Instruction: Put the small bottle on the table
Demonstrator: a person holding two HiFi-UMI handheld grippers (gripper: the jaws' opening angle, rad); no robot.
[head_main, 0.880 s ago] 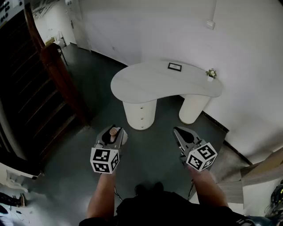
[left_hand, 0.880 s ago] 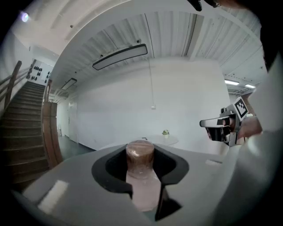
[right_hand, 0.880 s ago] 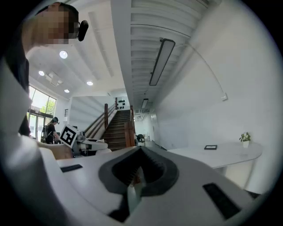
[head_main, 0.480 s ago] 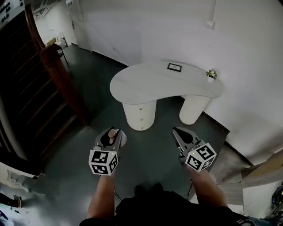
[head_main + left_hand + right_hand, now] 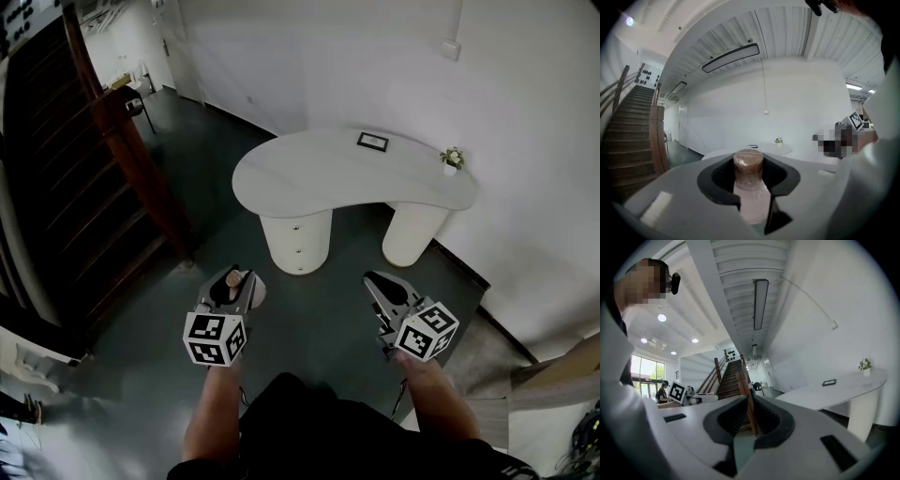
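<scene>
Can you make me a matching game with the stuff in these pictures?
1 small pale bottle with brown cap
2 tiny green potted plant
3 black rectangular picture frame
4 right claw

A shut, empty
B standing at the white curved table's right end
C lying flat near the table's far edge
D gripped in the left claw

Pairs: 1-D, 2-B, 3-C, 4-A

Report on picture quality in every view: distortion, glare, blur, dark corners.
Head view: even light, walls bowed by the wide-angle lens, white kidney-shaped table sharp, lower left corner smeared. Left gripper view: strong fisheye with black corners, small pale bottle with a brown cap close and slightly soft. Right gripper view: the same fisheye, round ceiling spotlights blown out to white.
</scene>
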